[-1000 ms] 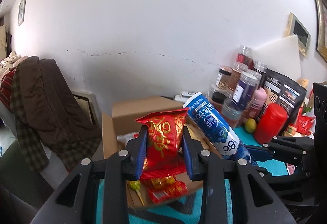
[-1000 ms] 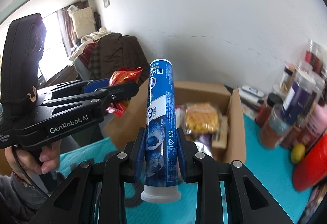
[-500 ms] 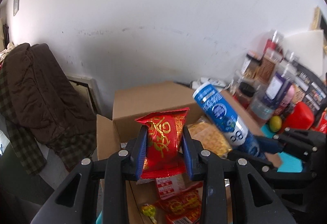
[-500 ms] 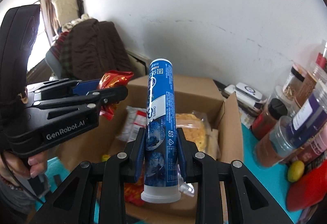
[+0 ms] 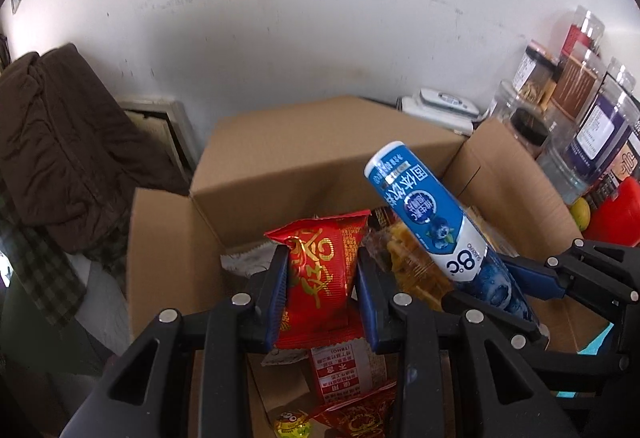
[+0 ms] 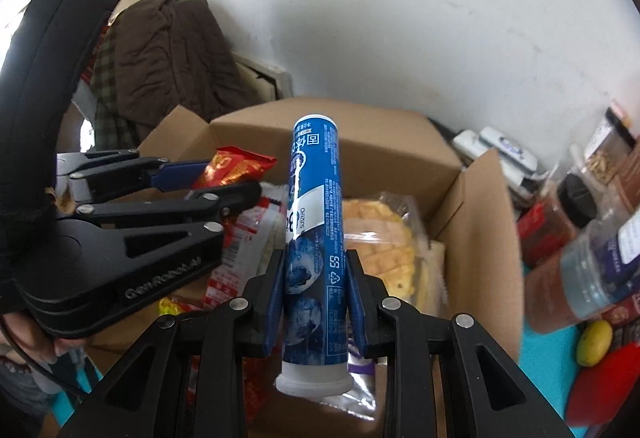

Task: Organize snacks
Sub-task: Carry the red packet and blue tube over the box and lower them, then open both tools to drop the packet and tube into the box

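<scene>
Two claws (image 5: 322, 290) (image 6: 314, 298) read "GenRobot.AI"; blue tube (image 6: 314, 238) reads "8°C".

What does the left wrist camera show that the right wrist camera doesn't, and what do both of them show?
Only the left wrist view shows the left gripper head-on, its pads pressing the red snack packet. Only the right wrist view shows the blue tube's white cap and the hand holding the left gripper. Both show the cardboard box, the blue tube clamped in the right gripper, and the yellow crackers.
</scene>
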The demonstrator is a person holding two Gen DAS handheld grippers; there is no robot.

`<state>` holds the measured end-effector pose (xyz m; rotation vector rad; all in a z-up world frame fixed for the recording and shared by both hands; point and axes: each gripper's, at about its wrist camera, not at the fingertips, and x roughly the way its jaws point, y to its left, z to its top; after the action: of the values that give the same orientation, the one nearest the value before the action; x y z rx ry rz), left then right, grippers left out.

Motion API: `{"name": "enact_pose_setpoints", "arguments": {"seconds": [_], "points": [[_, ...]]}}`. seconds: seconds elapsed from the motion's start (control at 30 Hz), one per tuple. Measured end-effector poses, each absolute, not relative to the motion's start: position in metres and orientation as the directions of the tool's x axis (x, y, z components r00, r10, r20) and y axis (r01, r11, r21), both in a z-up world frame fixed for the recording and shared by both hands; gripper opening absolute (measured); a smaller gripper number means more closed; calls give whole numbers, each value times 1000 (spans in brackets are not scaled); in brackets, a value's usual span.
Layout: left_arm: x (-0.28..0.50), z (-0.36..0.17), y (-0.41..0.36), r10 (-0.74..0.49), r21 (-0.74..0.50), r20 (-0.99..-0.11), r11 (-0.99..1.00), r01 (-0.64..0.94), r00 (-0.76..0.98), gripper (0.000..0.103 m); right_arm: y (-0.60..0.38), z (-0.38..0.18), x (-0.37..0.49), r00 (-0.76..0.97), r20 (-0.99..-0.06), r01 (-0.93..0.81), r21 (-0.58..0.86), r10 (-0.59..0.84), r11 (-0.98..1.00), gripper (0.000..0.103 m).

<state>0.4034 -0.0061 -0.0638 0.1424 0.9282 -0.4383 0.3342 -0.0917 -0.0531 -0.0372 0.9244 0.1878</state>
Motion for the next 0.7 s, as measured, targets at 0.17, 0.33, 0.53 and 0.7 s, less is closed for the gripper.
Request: {"name": "enact_pose_setpoints", "arguments": {"seconds": [0.17,0.33,0.53,0.7], "points": [[410,-74,-6,-264,-63,-840,916,397,475,32,-90,-54,341,567,-815,-172,28,122,985,28],[409,-80,-7,-249,-64,-864,917,394,438,34,-92,-55,345,554,-825,-148,28,107,989,35],[400,-68,-5,-197,-7,-852,931,366,486,62,-100,-52,341,541,-835,-115,42,98,992,48],[391,-51,-2,-189,5,-836,936,351,515,69,-107,-41,331,542,-835,-87,53,92,995,56]]}}
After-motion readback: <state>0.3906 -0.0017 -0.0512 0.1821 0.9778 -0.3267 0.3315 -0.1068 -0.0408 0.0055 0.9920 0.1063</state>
